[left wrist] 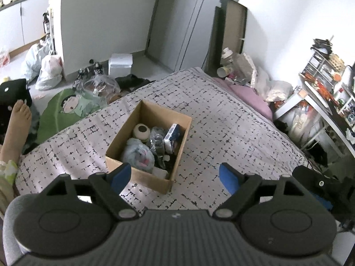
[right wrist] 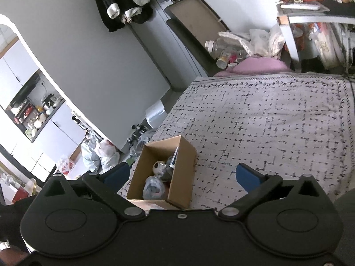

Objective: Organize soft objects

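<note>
Left tool (left wrist: 175, 176) spread wide and empty, open brown cardboard box (left wrist: 124, 137) of soft items just ahead on patterned grey bed cover (left wrist: 233, 119), right tool (right wrist: 183, 175) likewise wide apart, box (right wrist: 182, 184) below its fingers

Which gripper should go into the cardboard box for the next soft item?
Left, probably. The left gripper is open with the cardboard box centred just beyond its fingertips, the grey plush nearest. The right gripper is open too, but views the box from the side and off-centre.
</note>
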Available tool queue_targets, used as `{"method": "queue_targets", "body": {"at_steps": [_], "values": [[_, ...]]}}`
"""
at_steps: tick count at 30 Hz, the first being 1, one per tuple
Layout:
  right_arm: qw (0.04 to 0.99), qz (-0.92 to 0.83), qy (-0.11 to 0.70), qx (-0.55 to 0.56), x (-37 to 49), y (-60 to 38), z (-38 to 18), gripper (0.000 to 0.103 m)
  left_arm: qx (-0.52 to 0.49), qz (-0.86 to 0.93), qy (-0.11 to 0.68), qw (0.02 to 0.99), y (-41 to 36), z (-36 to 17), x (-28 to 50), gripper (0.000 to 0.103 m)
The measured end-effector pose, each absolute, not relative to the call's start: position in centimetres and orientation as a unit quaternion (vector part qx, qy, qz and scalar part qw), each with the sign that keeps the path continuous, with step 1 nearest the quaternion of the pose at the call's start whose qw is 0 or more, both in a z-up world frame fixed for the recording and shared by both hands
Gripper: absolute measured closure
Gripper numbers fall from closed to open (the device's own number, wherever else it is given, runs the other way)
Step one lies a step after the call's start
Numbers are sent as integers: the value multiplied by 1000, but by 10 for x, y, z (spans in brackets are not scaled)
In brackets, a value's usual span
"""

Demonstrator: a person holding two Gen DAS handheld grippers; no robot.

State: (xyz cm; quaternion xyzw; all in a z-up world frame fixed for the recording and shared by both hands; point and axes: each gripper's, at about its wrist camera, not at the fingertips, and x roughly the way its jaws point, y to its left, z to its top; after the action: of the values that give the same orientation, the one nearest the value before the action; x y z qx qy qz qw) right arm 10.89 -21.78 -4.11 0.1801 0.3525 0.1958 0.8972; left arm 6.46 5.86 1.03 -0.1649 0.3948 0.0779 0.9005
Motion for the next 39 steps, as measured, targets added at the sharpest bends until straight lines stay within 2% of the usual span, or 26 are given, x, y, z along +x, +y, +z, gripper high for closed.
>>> {"method": "queue_targets", "body": {"at_steps": [26, 28, 39], "values": [[919, 196, 323, 113, 53, -260, -3, 0, -82, 55, 347, 933, 26, 50, -2, 17], [923, 183, 322, 103, 51, -259, -2, 0, -74, 55, 344, 934, 24, 52, -6, 11], [915, 204, 341, 73, 50, -246, -22, 0, -40, 49, 351, 934, 18, 44, -27, 4]]}}
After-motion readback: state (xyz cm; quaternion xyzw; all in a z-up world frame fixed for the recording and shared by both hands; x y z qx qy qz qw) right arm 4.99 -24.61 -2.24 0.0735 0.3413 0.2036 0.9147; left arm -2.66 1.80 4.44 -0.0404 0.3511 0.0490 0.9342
